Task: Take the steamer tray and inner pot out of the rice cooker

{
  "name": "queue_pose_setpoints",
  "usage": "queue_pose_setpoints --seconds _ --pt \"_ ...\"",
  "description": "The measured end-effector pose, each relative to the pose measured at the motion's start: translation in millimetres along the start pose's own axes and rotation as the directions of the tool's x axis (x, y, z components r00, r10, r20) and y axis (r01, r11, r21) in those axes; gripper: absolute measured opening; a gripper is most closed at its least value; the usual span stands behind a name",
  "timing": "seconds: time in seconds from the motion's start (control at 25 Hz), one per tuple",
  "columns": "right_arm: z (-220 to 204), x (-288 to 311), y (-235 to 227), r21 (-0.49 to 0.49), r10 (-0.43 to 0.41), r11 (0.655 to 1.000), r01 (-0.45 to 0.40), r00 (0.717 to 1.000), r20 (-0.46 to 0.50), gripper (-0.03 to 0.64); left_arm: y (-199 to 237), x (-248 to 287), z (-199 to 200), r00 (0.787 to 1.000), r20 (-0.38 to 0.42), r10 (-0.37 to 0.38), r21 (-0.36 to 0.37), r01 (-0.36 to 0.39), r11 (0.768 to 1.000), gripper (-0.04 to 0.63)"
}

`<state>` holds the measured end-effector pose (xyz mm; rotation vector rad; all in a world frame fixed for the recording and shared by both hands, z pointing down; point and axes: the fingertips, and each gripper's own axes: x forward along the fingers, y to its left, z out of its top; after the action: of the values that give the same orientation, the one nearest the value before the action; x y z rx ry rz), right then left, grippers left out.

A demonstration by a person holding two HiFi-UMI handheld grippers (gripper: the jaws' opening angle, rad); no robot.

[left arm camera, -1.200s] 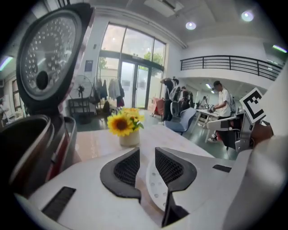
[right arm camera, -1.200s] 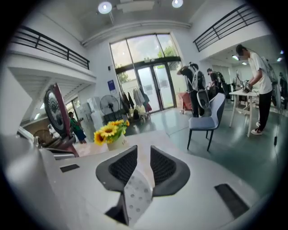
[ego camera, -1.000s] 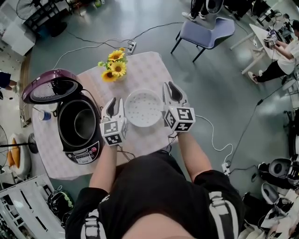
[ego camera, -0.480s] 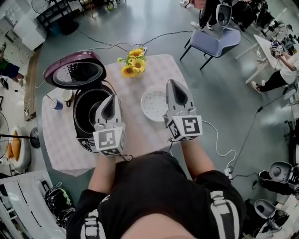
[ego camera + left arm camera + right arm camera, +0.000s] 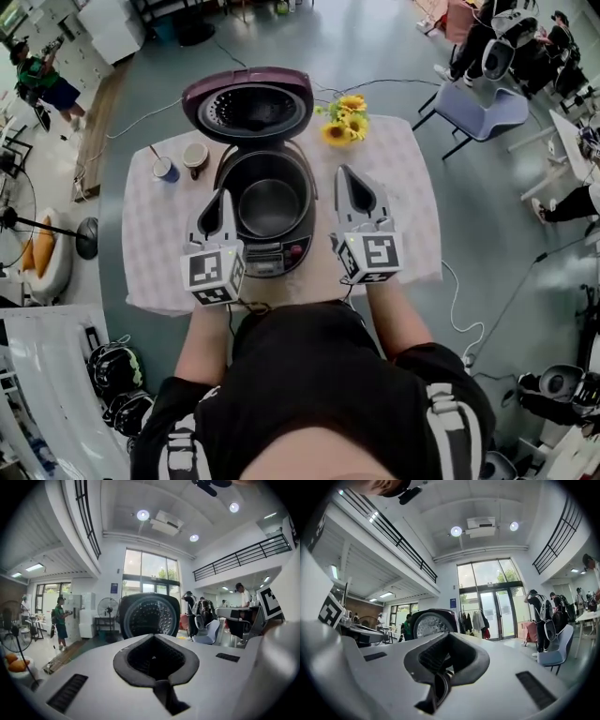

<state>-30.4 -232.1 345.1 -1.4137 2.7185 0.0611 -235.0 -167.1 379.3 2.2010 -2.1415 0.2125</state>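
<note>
Centrally, rice cooker [image 5: 272, 255] on table [image 5: 150, 248], lid [image 5: 247, 103] raised, inner pot [image 5: 268, 210] inside. Left gripper [image 5: 221, 199] at its 8 o'clock, right gripper [image 5: 349, 178] at 4, both closed, empty; sunflowers [image 5: 345, 122] at 1, cups [image 5: 195, 157] at 10.

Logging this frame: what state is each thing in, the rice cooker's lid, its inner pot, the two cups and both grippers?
Purple rice cooker lid: open, tipped back behind the body.
Dark metal inner pot: seated in the cooker, no contents visible.
Small blue cup: upright.
White round cup: upright.
Left gripper: shut, empty.
Right gripper: shut, empty.
</note>
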Motion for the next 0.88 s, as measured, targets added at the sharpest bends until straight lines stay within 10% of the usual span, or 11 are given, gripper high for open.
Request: queue_pose_setpoints --seconds 0.64,0.76,0.88 --pt "-40.2 16.1 76.2 0.022 0.007 1.000 -0.004 0.993 -0.114 0.002 91.2 -19.9 -28.9 0.995 -0.032 -0.096 -0.043 0.094 0.995 0.016" --pt "-49.5 21.0 68.8 0.116 0.022 0.993 -0.002 0.985 -0.171 0.233 85.4 -12.4 -33.0 0.972 -0.055 -0.226 -0.099 0.220 0.970 0.348" --pt "-70.5 24.4 61.3 0.114 0.021 0.993 0.012 0.959 -0.282 0.259 90.8 -7.7 -42.3 0.957 -0.100 -0.273 -0.123 0.260 0.958 0.348"
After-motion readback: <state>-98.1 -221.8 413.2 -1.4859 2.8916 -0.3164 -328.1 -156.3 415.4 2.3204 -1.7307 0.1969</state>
